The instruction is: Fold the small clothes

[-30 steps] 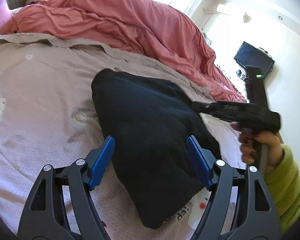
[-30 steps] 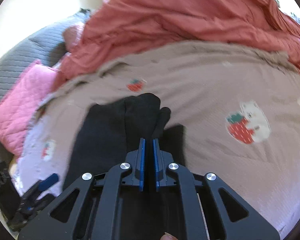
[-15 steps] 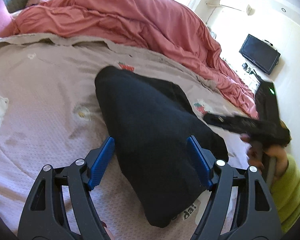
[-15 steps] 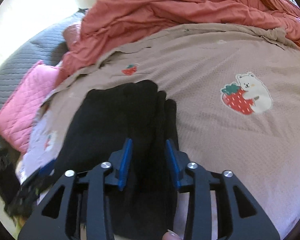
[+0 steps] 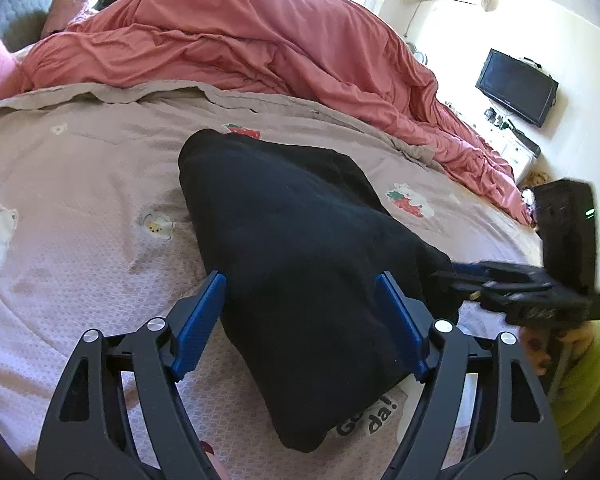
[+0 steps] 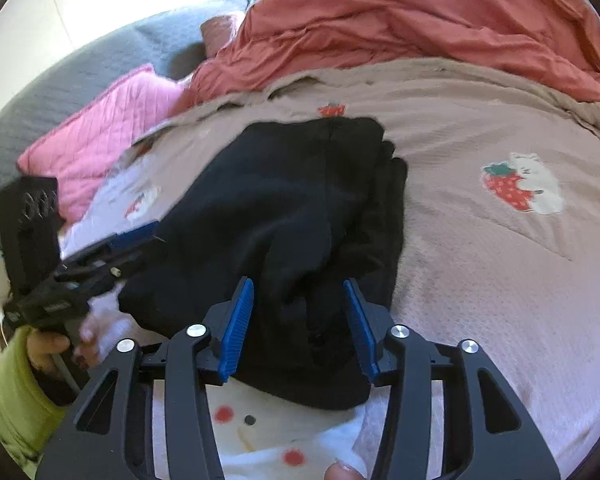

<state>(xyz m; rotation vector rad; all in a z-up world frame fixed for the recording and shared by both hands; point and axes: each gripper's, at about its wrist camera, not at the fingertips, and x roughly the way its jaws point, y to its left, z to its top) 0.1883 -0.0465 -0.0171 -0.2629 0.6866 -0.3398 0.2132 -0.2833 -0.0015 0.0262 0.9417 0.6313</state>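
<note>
Lying between spread jaws (both): black garment

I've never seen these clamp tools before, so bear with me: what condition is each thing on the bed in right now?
Left gripper: open, holding nothing.
Right gripper: open, holding nothing.
Black garment: folded into a bundle, lying on the bedspread, both grippers at its near edge.
Beige bedspread: spread flat, lightly creased.
Red duvet: bunched in a heap at the back.
Pink pillow: lying at the head end.
Wall screen: dark.
</note>
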